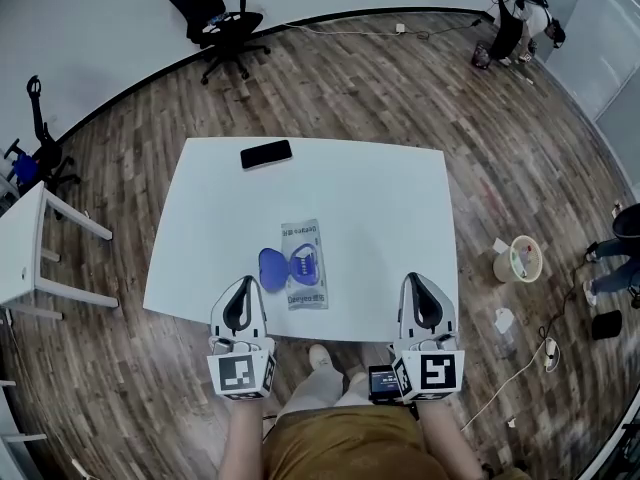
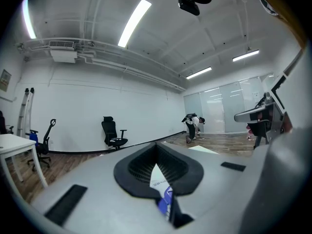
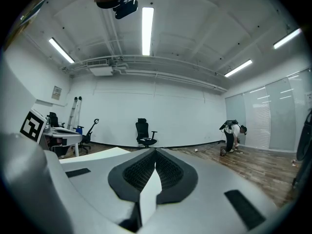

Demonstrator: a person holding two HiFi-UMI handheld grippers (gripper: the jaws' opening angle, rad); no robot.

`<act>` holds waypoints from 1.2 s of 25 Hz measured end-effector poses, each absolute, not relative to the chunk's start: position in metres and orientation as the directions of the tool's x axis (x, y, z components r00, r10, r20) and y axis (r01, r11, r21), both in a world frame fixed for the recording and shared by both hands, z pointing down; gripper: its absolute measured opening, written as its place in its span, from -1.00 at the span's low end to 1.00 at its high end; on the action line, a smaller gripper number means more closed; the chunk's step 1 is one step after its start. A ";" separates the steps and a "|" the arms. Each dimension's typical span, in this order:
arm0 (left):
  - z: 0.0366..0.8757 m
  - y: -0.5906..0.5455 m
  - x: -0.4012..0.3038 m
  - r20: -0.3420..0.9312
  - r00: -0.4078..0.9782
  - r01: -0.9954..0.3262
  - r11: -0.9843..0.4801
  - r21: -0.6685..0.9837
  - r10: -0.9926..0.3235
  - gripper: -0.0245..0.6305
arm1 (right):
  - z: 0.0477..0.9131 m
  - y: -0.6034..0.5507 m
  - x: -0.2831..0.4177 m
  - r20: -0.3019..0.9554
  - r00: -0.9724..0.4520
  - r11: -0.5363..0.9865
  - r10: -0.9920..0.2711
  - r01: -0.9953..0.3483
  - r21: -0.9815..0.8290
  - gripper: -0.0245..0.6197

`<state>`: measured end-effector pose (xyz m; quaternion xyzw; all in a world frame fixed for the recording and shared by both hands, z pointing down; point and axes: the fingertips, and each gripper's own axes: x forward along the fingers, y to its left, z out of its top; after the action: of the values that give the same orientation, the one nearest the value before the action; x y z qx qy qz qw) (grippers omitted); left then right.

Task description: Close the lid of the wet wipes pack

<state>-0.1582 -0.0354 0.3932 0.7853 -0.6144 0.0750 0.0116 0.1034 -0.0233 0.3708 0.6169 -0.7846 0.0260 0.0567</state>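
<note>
Left tool (image 1: 243, 282) near open wipes pack (image 1: 304, 265)

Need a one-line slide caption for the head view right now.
Left gripper and right gripper hover shut at the near edge of the table; wet wipes pack ahead, its blue lid flipped open.

The pack (image 1: 303, 268) lies on the table (image 1: 400, 198) toward its near edge, its lid (image 1: 272, 266) lying out to the left. A phone (image 1: 266, 154) sits at the far edge (left of centre). At the near edge, the left gripper (image 1: 243, 282) is just left of the pack and the right gripper (image 1: 420, 278) well to its right. A chair (image 1: 222, 18) stands behind the table.
</note>
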 end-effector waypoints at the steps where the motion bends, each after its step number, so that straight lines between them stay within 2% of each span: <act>1: 0.396 -0.039 -0.162 0.134 0.233 -0.967 -0.244 -0.071 -0.963 -0.90 | 0.373 -0.025 0.102 0.128 -0.231 0.236 -0.965 -0.971 0.030 -0.90; 10: 0.417 -0.055 -0.179 0.166 0.212 -0.970 -0.228 -0.082 -0.963 -0.90 | 0.383 -0.045 0.088 0.150 -0.262 0.268 -0.953 -0.963 0.024 -0.89; 30: 0.502 -0.078 -0.199 0.353 0.132 -0.981 -0.172 -0.085 -0.926 -0.91 | 0.431 -0.096 0.056 0.243 -0.382 0.396 -0.892 -0.918 0.009 -0.89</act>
<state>-0.1985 -0.0782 0.5021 0.7476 -0.6380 0.1645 0.0835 0.0557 -0.0964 0.4312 0.5461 -0.8288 0.0634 0.1047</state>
